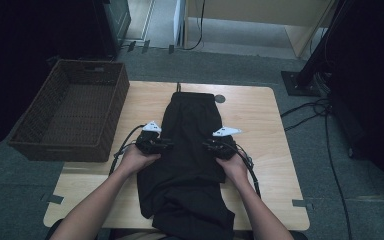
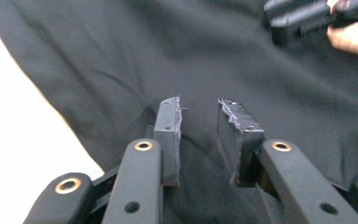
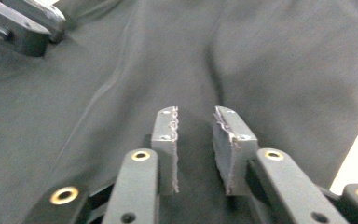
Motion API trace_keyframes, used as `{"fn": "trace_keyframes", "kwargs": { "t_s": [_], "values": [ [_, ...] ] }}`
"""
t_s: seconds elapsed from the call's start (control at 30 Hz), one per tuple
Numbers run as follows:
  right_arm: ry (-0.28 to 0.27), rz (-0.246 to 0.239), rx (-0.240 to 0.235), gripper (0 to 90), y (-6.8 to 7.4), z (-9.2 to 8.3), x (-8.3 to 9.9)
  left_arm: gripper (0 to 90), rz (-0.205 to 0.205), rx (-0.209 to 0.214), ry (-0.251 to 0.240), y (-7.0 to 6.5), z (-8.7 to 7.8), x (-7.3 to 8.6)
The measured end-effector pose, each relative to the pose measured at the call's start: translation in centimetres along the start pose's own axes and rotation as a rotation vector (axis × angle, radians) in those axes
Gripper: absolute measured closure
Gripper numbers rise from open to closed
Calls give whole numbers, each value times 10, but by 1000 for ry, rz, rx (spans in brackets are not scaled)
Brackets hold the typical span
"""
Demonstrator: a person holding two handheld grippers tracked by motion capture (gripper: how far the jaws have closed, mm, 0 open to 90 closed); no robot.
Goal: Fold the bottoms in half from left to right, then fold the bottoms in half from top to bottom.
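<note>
My left gripper (image 1: 156, 145) and right gripper (image 1: 219, 146) hover with jaws parted, gripping nothing, over the black shorts (image 1: 190, 150) spread beneath and between them. The cloth looks light, limp, wrinkle-prone; I'd pinch its side hems.

Empty wicker basket (image 1: 35, 131) on table's (image 1: 275, 165) left edge; cables (image 1: 330, 150) on floor at right.

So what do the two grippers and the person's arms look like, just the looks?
The left gripper and the right gripper are matte black, each topped by a grey three-cornered plate and trailing a black cable. Up close, each has two flat black pads with frayed edges, on arms with brass-coloured rivets. The forearms are bare, no sleeves in view.
</note>
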State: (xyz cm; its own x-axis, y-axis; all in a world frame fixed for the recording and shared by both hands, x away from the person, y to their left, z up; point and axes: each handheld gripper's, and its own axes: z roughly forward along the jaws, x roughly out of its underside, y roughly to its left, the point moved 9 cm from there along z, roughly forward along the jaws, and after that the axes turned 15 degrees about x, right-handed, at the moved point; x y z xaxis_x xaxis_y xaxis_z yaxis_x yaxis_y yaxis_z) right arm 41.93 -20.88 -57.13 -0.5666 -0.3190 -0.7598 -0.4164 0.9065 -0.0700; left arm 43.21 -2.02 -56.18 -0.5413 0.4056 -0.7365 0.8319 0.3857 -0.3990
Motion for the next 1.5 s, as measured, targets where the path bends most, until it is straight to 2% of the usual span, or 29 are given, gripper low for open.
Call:
{"fn": "trace_keyframes", "kwargs": {
  "t_s": [0.03, 0.1, 0.2, 0.23, 0.27, 0.37, 0.43, 0.53, 0.6, 0.67, 0.73, 0.77, 0.83, 0.9, 0.97, 1.07, 1.1, 1.13, 1.17, 1.27, 1.37, 1.5],
  "values": [
    [-6, 40, 0, 659, -8, 1, -7, 658, 10, -15, -12, 7, -4, -8],
    [-2, 66, -3, 633, -14, 2, -13, 644, 20, -30, -4, 17, -7, -14],
    [-9, 83, 11, 600, -27, 7, -23, 631, -23, -39, -21, 35, -9, -18],
    [-9, 83, 17, 600, -31, 8, -25, 627, -23, -39, -21, 35, -9, -18],
    [-5, 71, 18, 600, -34, 10, -28, 615, -20, -57, -8, 43, -10, -20],
    [1, 52, 26, 581, -42, 16, -34, 543, -20, -64, 17, 51, -9, -27],
    [-8, 52, 35, 561, -48, 19, -40, 542, -13, -65, 17, 54, -9, -32],
    [-31, 93, 53, 531, -59, 22, -47, 522, -21, -57, 14, 57, -8, -37],
    [-29, 105, 67, 503, -65, 25, -49, 505, -17, -88, -11, 67, -7, -43],
    [-15, 97, 76, 482, -70, 28, -50, 496, -40, -87, -31, 71, -6, -46],
    [-9, 98, 78, 456, -73, 32, -50, 473, -49, -87, 20, 74, -2, -47],
    [-2, 100, 78, 444, -74, 35, -49, 474, -37, -95, 22, 75, -1, -49],
    [12, 101, 82, 427, -75, 39, -49, 470, -45, -94, 33, 76, 2, -53],
    [12, 117, 85, 422, -76, 43, -50, 455, -31, -100, 52, 78, 4, -54],
    [-1, 126, 99, 416, -79, 46, -52, 454, -20, -108, 46, 80, 5, -55],
    [16, 133, 90, 408, -79, 50, -51, 433, -30, -112, 35, 84, 5, -55],
    [48, 133, 82, 408, -77, 53, -47, 415, -37, -113, 58, 88, 7, -49],
    [48, 133, 82, 408, -77, 53, -47, 411, -37, -113, 58, 88, 7, -49],
    [56, 126, 81, 407, -75, 56, -45, 404, -58, -111, 73, 90, 10, -44],
    [61, 132, 79, 406, -73, 59, -44, 398, -58, -105, 68, 90, 12, -44],
    [68, 127, 80, 413, -69, 63, -42, 406, -39, -89, 61, 85, 20, -46],
    [49, 108, 74, 446, -63, 65, -42, 425, -24, -83, 69, 80, 26, -48]
  ]
}}
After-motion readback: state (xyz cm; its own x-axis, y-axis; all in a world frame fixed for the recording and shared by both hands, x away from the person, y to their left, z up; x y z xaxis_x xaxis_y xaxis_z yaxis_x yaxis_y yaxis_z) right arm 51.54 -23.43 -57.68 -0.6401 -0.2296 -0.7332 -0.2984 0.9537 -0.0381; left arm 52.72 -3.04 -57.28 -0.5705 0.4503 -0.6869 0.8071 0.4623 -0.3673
